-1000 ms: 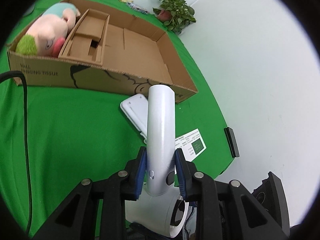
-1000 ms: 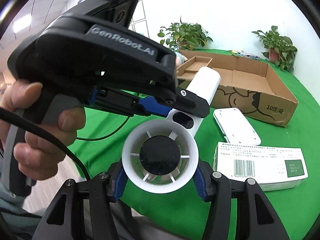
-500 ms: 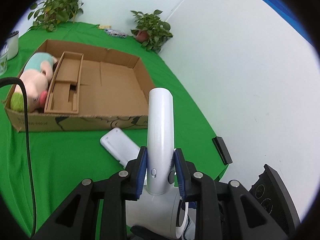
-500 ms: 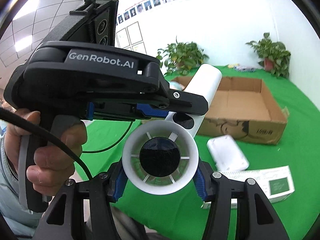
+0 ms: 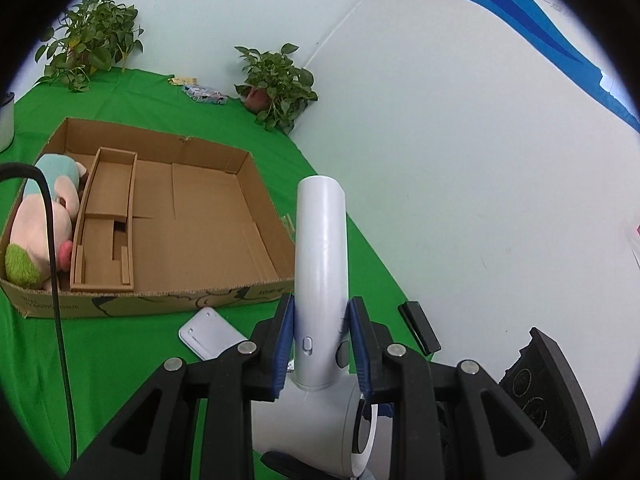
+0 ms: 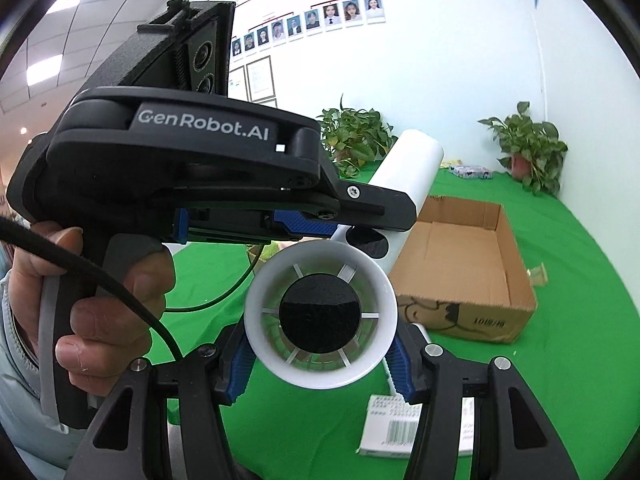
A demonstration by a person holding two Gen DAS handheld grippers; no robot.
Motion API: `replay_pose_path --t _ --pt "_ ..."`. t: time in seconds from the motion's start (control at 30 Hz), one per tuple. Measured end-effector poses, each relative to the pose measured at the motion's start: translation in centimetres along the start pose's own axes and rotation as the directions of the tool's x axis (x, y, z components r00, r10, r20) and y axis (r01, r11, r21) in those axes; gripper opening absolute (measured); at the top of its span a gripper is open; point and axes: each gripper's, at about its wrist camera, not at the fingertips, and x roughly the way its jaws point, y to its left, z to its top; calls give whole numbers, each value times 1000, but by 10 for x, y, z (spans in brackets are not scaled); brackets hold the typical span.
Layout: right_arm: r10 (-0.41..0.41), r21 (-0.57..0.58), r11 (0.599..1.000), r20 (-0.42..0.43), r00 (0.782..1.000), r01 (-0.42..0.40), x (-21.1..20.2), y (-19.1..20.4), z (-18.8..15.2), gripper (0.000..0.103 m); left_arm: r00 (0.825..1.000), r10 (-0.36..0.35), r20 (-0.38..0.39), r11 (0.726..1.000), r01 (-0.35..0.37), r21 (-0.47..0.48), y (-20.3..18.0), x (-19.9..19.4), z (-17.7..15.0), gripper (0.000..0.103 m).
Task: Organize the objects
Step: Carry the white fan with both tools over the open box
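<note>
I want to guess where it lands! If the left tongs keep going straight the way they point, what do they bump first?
Probably the cardboard box. The left tongs, shut on the hair dryer handle, aim down past its near right corner; depth is unclear, so it might be the green cloth beside it.

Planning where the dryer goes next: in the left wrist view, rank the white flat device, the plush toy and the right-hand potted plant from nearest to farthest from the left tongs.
1. White flat device: on the cloth, just left of the left tongs.
2. Plush toy: left end of the cardboard box.
3. Potted plant: far corner by the wall.
</note>
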Motion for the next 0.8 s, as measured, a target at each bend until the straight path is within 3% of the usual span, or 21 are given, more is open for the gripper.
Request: replay_pose_path --t 0.5,0.8 --pt "22 -77 997 -87 996 -28 59 -31 64 53 999 33 -16 999 -33 -18 33 36 63 26" --pt "94 -74 991 -226 969 -114 139 -50 85 53 996 69 -62 989 -76 -130 98 71 82 26"
